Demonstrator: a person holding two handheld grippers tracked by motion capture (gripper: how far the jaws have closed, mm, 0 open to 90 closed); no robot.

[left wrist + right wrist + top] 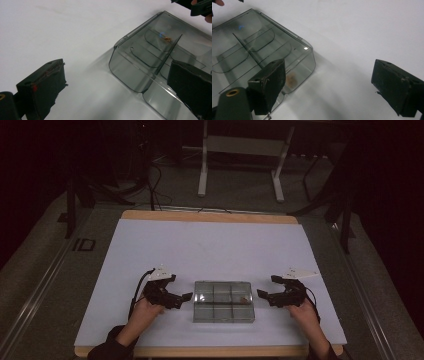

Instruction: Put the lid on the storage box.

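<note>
Left gripper (188,296) is sitting just beside the left end of the clear compartment box (223,301), jaws standing wide apart and holding nothing. In the left gripper view one pad is hanging over bare white table (62,30) while the other is overlapping the near corner of the box (140,60); whether it is touching the wall cannot be told.

The box is lying flat near the front middle of the table (210,245), between the two grippers, lid apparently closed. A small brownish item (243,300) is showing in a right-hand compartment; what it is cannot be made out.

Right gripper (261,294) is mirroring the left at the box's right end, jaws likewise wide and empty; in the right gripper view one pad is lying over the box corner (294,50).

Judgement: nothing is being gripped, so the work is either just starting or just finishing.
</note>
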